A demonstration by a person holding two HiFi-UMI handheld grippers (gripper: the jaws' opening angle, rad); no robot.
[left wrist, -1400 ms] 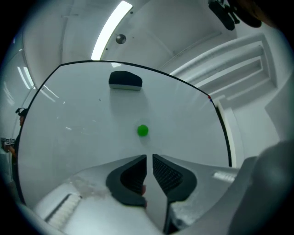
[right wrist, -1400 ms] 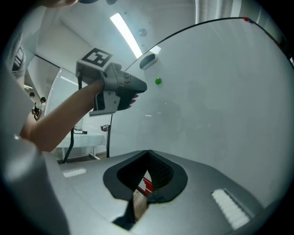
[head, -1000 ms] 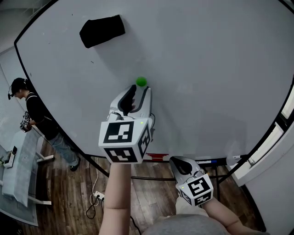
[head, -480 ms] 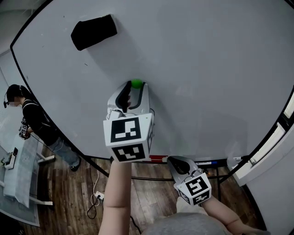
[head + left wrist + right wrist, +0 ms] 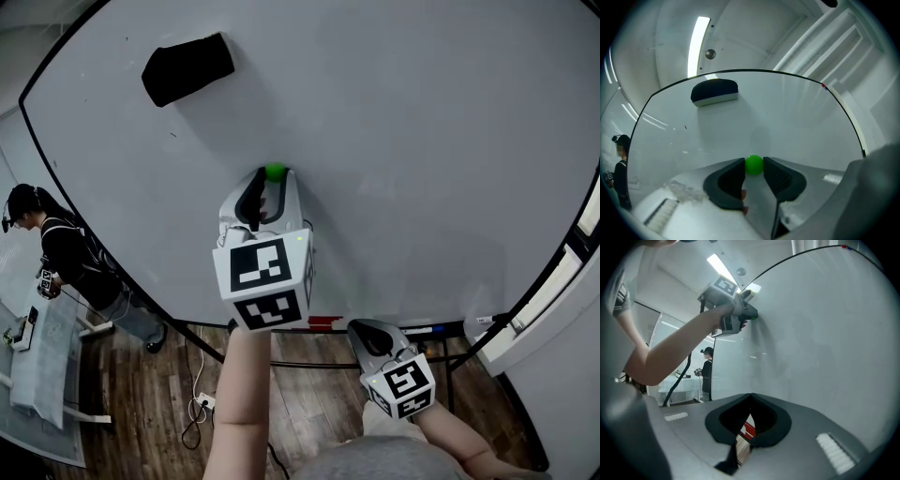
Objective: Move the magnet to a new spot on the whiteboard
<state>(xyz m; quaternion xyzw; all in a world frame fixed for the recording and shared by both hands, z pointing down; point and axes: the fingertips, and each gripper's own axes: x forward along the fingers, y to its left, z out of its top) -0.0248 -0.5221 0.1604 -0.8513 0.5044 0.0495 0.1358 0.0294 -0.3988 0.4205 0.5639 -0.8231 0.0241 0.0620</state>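
A small green magnet [image 5: 275, 171] sticks to the whiteboard [image 5: 422, 141] left of its middle. My left gripper [image 5: 273, 178] is pressed up to the board with the magnet [image 5: 753, 165] between its two fingertips. The jaws are closing and both dark pads [image 5: 735, 174] touch the ball's sides. In the right gripper view the left gripper [image 5: 751, 312] shows against the board at the upper left. My right gripper [image 5: 367, 330] hangs low below the board's bottom edge, its jaws shut [image 5: 750, 395] with nothing in them.
A black eraser [image 5: 187, 68] clings to the board's upper left. A red marker [image 5: 323, 322] lies on the ledge under the board. A person [image 5: 56, 253] stands at the far left by a table. Cables trail on the wooden floor [image 5: 192, 408].
My left gripper has moved up the board to the green magnet, which now sits between its fingertips instead of just above them. The right gripper has barely moved.
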